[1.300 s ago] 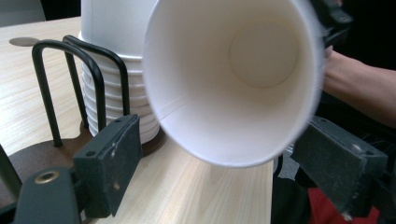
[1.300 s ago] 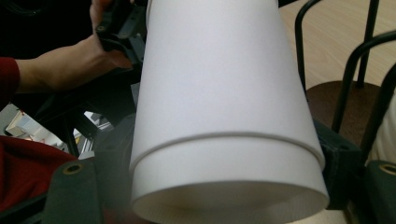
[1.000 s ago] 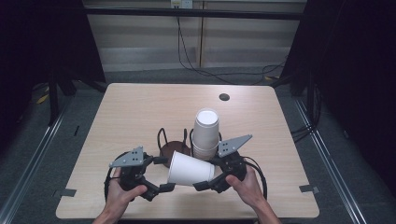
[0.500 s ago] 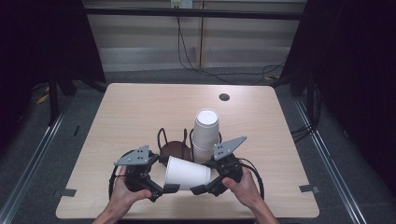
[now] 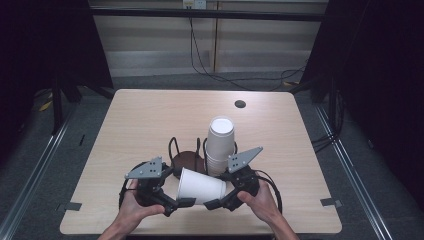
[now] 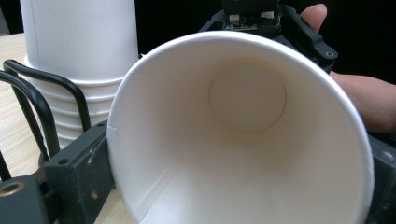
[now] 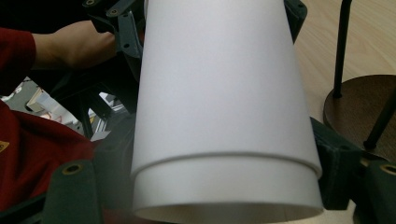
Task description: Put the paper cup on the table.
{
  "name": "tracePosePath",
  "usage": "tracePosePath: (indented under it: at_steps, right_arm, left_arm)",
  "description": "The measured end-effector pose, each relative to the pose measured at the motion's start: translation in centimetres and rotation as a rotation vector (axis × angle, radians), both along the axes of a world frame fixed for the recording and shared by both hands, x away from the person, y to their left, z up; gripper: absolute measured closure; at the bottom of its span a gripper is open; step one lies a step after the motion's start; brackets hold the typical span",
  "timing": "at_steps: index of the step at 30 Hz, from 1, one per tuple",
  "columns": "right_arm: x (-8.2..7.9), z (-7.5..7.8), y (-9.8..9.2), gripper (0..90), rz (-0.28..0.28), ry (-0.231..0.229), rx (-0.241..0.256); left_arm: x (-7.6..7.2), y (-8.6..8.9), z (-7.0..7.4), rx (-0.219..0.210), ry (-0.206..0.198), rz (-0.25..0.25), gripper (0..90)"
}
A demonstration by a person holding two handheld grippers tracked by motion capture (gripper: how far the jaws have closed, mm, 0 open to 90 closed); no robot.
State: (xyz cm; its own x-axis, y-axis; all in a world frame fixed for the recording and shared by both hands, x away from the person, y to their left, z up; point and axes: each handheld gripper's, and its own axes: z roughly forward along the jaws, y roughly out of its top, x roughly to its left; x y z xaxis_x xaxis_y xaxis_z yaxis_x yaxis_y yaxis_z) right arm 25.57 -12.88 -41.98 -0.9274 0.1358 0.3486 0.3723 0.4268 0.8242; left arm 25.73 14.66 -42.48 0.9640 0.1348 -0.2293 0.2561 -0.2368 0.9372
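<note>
A white paper cup (image 5: pixel 200 186) lies on its side between my two grippers, just above the table's near edge. My left gripper (image 5: pixel 176 202) has its jaws against the cup's open rim (image 6: pixel 243 140) on both sides. Shut on the cup's base end (image 7: pixel 219 107) from the opposite side is my right gripper (image 5: pixel 214 202). In the left gripper view I look straight into the cup's mouth, with the right gripper (image 6: pixel 252 18) and a hand behind it.
A stack of white cups (image 5: pixel 220 142) stands in a black wire holder with a round brown base (image 5: pixel 187 161), right behind the held cup. The wooden table (image 5: pixel 150 120) has a small dark hole (image 5: pixel 240 104) far back.
The left gripper has moved right and closed in on the cup's rim. The cup has come down and slightly toward the near edge, still held by the right gripper.
</note>
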Motion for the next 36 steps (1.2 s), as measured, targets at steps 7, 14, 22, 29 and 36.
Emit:
tracePosePath:
  at_steps: [7,14,22,29,36]
  right_arm:
    - [0.0,-0.2,0.0,24.6,0.010,0.002,-0.004]
    - [-0.1,-0.4,0.0,22.7,-0.008,-0.008,0.005]
    - [-0.2,-0.4,-0.3,14.2,-0.046,-0.025,0.019]
    - [-0.2,-0.3,-0.8,14.2,-0.070,-0.026,0.036]
    - [-0.1,-0.2,-1.4,14.0,-0.104,-0.031,0.057]
  left_arm:
    - [0.4,0.4,0.4,0.006,0.025,-0.027,9.4]
    - [0.6,0.5,0.7,0.003,0.056,-0.044,12.5]
    - [0.7,1.0,1.1,0.018,0.057,-0.012,13.1]
    - [0.8,1.5,1.1,0.024,0.066,0.003,13.1]
    - [1.0,2.1,1.3,0.043,0.089,0.024,13.5]
